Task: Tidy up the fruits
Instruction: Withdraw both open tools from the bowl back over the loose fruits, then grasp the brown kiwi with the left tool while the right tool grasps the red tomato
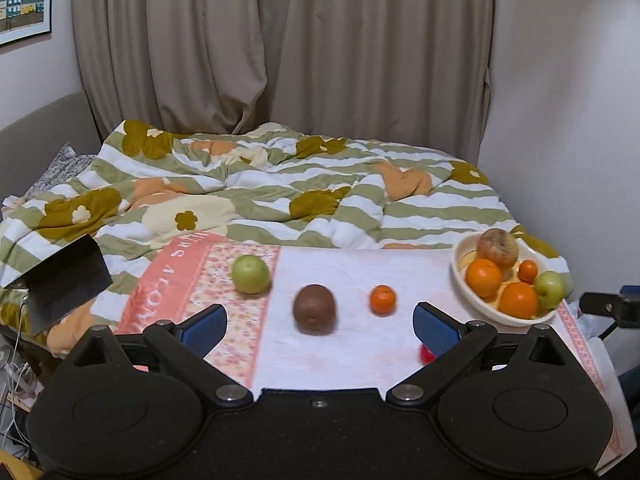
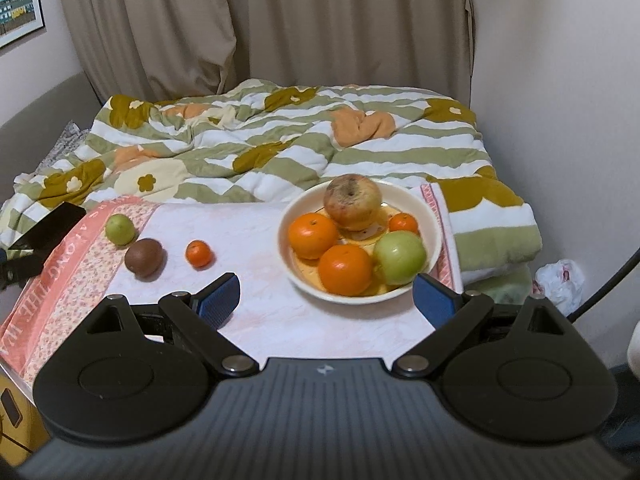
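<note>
A cream bowl (image 2: pixel 430 216) holds a blotchy apple (image 2: pixel 352 202), two oranges (image 2: pixel 313 236), a small mandarin (image 2: pixel 404 223) and a green apple (image 2: pixel 400 257). On the cloth to its left lie a green apple (image 1: pixel 251 274), a brown kiwi (image 1: pixel 314 309) and a small mandarin (image 1: pixel 382 299); they also show in the right wrist view as apple (image 2: pixel 119 229), kiwi (image 2: pixel 144 257) and mandarin (image 2: pixel 199 253). My left gripper (image 1: pixel 318 324) is open, just short of the kiwi. My right gripper (image 2: pixel 326 300) is open and empty in front of the bowl (image 1: pixel 464 280). A red thing (image 1: pixel 425 354) peeks out beside the left gripper's right finger.
A pink and white cloth (image 2: pixel 256 232) covers the table. A striped flowered duvet (image 2: pixel 280 140) lies behind it. A dark object (image 1: pixel 64 280) sticks up at the left. Curtains hang at the back. The right gripper's edge (image 1: pixel 608 306) shows at far right in the left wrist view.
</note>
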